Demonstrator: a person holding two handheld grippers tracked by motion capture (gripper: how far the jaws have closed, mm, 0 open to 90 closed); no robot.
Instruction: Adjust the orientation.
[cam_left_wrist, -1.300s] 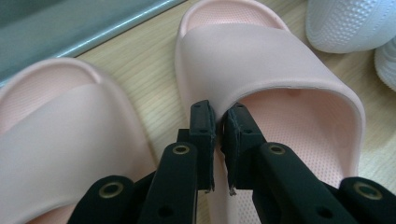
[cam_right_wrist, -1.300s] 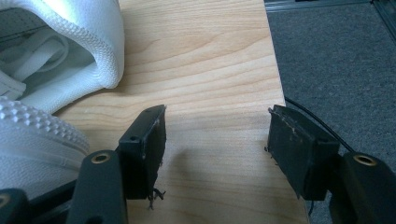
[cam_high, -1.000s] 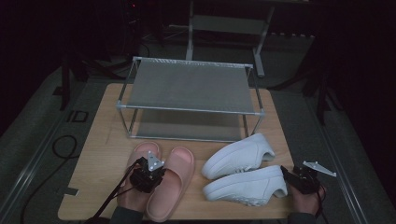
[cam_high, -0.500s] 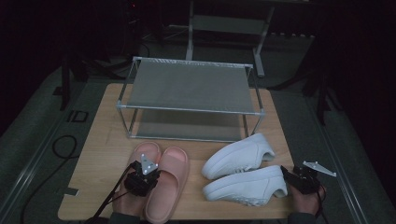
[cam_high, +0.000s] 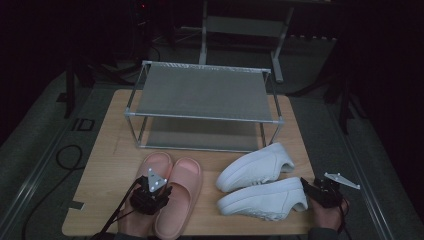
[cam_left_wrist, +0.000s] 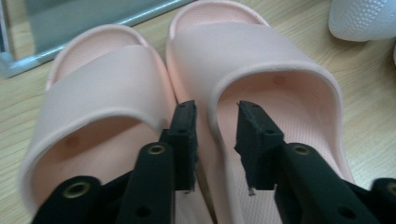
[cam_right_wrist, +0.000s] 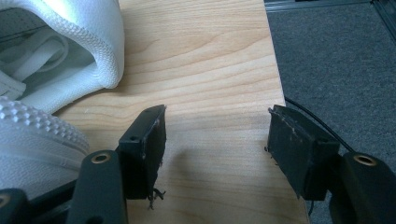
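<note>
Pink slippers (cam_left_wrist: 187, 116) side by side on the bench (cam_high: 107, 175), near the rack (cam_high: 202, 107). Left tongs (cam_left_wrist: 215, 133) spread astride the right slipper's inner wall, not yet pinching. Next, probably: close, lift. Right tongs (cam_right_wrist: 217, 144) spread, idle beside the white sneakers (cam_high: 262, 187).

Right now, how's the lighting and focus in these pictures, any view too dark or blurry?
High view: dim, surroundings black, though the pink slides stay readable. Left gripper view: bright, even, slides sharp, jaws slightly soft. Right gripper view: bright; the table is crisp, the white sneaker overexposed.
</note>
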